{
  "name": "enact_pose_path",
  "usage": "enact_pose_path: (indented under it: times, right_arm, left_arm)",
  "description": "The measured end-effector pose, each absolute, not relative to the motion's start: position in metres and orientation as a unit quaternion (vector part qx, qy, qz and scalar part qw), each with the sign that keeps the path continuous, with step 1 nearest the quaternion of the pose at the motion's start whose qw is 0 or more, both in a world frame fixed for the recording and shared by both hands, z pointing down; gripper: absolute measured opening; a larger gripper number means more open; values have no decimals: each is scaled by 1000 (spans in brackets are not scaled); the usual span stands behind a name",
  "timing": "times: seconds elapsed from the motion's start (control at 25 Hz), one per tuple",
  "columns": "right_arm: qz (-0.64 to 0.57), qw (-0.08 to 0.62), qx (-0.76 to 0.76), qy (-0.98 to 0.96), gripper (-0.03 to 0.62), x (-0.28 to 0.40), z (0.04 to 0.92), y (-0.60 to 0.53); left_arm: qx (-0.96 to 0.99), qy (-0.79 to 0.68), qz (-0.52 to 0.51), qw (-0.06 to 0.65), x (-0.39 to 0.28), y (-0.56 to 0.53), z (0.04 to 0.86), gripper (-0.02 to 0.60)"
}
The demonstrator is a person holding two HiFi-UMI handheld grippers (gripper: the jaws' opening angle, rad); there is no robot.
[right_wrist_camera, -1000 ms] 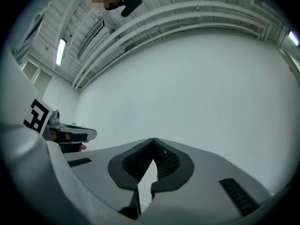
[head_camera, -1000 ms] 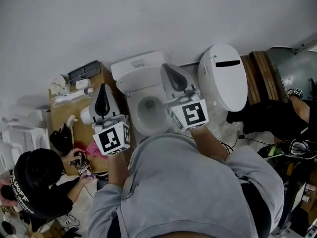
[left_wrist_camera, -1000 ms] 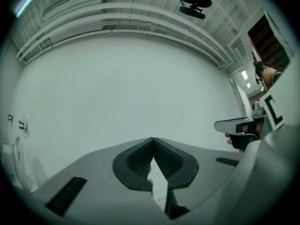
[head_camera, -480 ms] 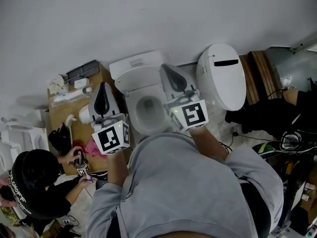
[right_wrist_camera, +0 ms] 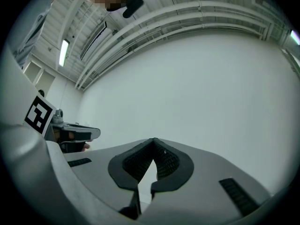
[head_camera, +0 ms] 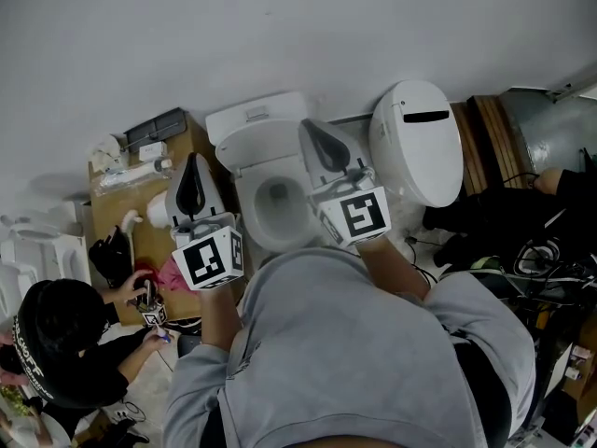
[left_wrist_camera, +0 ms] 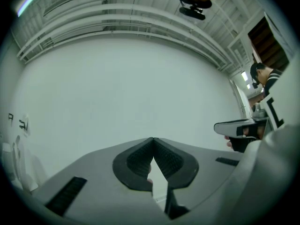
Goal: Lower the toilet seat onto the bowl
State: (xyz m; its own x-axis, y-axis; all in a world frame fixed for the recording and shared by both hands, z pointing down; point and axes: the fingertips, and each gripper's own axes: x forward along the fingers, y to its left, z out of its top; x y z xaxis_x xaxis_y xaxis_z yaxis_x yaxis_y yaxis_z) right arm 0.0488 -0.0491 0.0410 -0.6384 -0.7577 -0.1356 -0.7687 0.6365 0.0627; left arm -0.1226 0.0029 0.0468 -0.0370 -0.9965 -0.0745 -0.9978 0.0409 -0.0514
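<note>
In the head view a white toilet stands against the grey wall, with its tank (head_camera: 254,121) at the back and its open bowl (head_camera: 275,202) in front. How its seat stands I cannot make out from above. My left gripper (head_camera: 192,168) hangs left of the bowl, jaws shut and holding nothing. My right gripper (head_camera: 311,129) hovers over the bowl's right rim, also shut and holding nothing. Both gripper views look up at the bare wall and ceiling. In them the left gripper (left_wrist_camera: 153,139) and the right gripper (right_wrist_camera: 153,140) show their tips touching. Neither shows the toilet.
A second toilet (head_camera: 417,143) with its lid down stands just to the right. A cardboard box (head_camera: 117,215) with small items sits on the left, and a person (head_camera: 56,329) crouches beside it. Wooden slats (head_camera: 490,129), cables (head_camera: 541,259) and another person (head_camera: 560,189) fill the right side.
Both grippers stay shut and almost in place. The crouching person on the left has shifted lower, and the person on the right has drawn back.
</note>
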Motion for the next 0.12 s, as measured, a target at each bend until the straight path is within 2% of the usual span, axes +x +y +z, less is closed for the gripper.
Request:
enact_pose_path:
  times: [0.12]
  right_arm:
    - [58,48,-420,905,-3,47,41,-46]
  left_arm:
    - [-691,721,8,44,-123,6,46,0]
